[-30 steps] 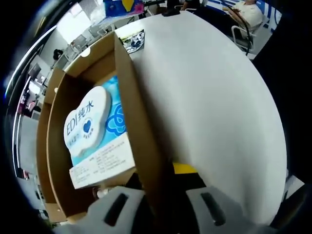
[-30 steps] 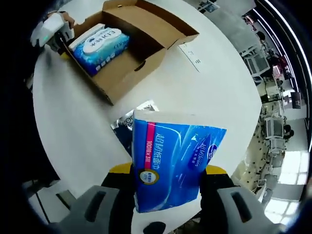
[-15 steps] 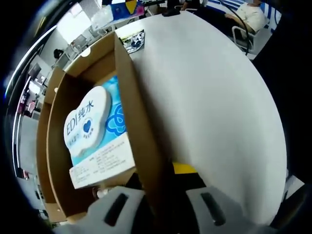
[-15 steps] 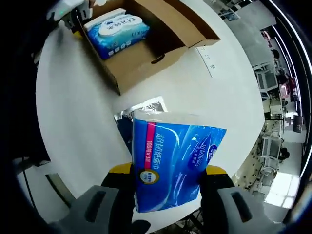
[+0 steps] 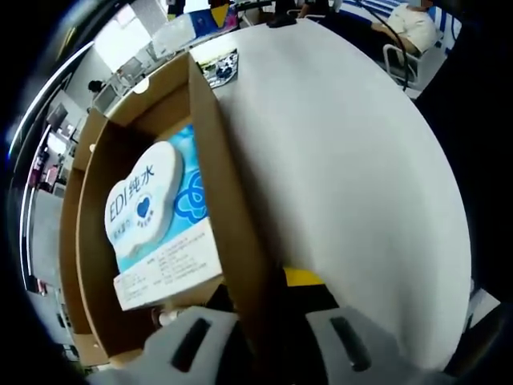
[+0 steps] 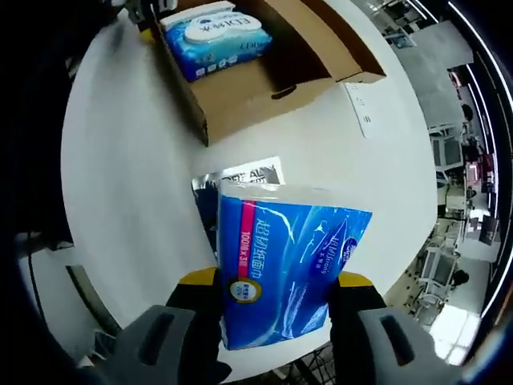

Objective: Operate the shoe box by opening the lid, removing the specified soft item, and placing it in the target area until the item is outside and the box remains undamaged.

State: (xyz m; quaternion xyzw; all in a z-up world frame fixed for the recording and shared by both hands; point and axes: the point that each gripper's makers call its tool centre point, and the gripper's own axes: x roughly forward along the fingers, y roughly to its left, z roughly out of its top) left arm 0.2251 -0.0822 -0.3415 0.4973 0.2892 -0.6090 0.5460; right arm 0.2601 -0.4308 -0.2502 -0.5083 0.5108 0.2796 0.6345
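The open cardboard shoe box [image 5: 210, 152] lies on a round white table [image 5: 345, 160]. A blue and white wet-wipes pack [image 5: 156, 220] rests inside it. My left gripper [image 5: 260, 337] is shut on the box's near side wall, one jaw inside and one outside. In the right gripper view, my right gripper [image 6: 276, 321] is shut on a blue tissue pack [image 6: 280, 273], held above the table away from the shoe box [image 6: 264, 76]. The wipes pack [image 6: 215, 34] shows in the box at the top of that view.
A silver foil packet [image 6: 239, 176] lies on the table just beyond the held tissue pack and shows past the box's far end [image 5: 219, 67]. A small white label [image 6: 362, 108] lies beside the box's open lid [image 6: 341, 40]. Desks and a seated person [image 5: 409, 22] lie beyond the table edge.
The right gripper has carried the tissue pack further from the box, which now sits higher in its view. The left gripper and the box have not moved.
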